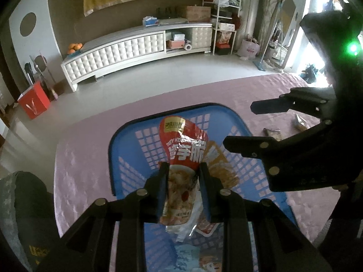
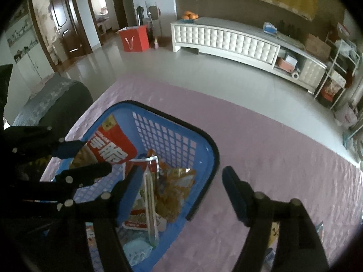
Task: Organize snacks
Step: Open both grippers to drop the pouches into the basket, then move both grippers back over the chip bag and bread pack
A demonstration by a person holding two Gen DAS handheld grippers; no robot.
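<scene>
A blue plastic basket [image 1: 127, 133] stands on the pink tablecloth and holds several snack packets. My left gripper [image 1: 183, 181] is shut on a red snack bag [image 1: 181, 149] and holds it over the basket; the bag also shows in the right wrist view [image 2: 111, 145], between the left gripper's fingers. My right gripper [image 2: 181, 192] is open and empty, straddling the basket's right rim [image 2: 213, 154]. It appears in the left wrist view [image 1: 240, 124] at the right, above the basket's edge. An orange packet [image 2: 179, 181] and a clear-wrapped packet [image 2: 149, 199] lie in the basket.
Two small snack packets [image 1: 272, 133] [image 1: 300, 122] lie on the cloth to the right of the basket. A table edge runs along the far side, with grey floor beyond. A white TV cabinet [image 1: 127, 49] stands against the far wall. A dark chair [image 2: 56, 99] is at the left.
</scene>
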